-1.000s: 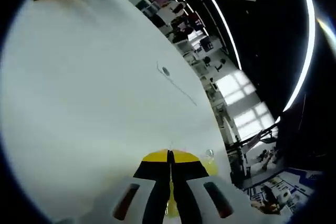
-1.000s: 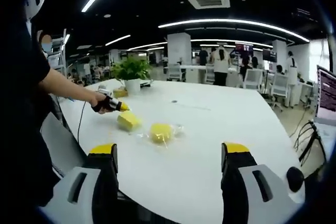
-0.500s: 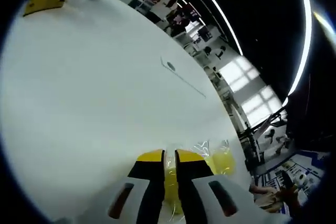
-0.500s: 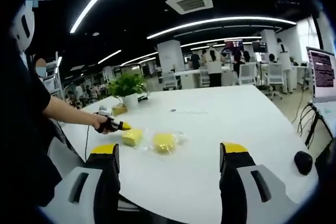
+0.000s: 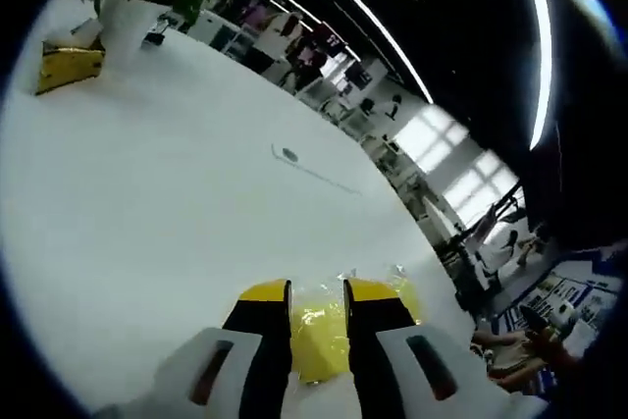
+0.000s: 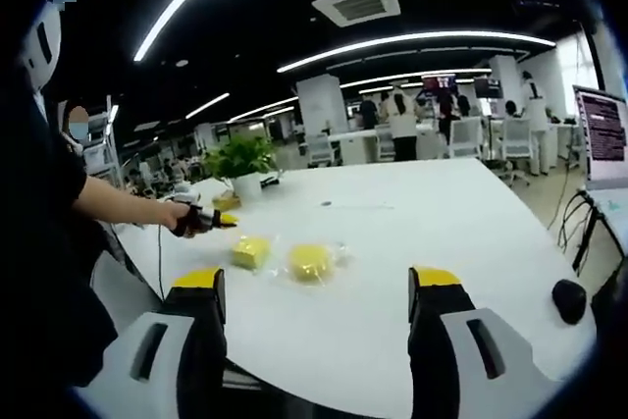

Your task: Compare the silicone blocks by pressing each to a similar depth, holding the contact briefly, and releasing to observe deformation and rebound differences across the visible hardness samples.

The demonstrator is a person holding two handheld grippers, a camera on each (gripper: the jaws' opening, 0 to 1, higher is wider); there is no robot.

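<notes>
- While our left gripper point(image 5: 317, 293) hovers with jaws narrowly parted, a squarish yellow silicone block point(image 6: 251, 252) and a rounder one point(image 6: 310, 262), glossy-wrapped, lie on the smooth white table point(image 6: 412, 223).
- Our right gripper point(image 6: 317, 287) gapes wide, holding nothing.

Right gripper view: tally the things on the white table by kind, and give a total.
Yellow silicone blocks: 2
Potted plants: 1
Small yellow boxes beside the plant: 1
Total: 4

Left gripper point(image 6: 228, 222) lifted off square silicone block point(image 6: 250, 252), jaws parted.
</notes>
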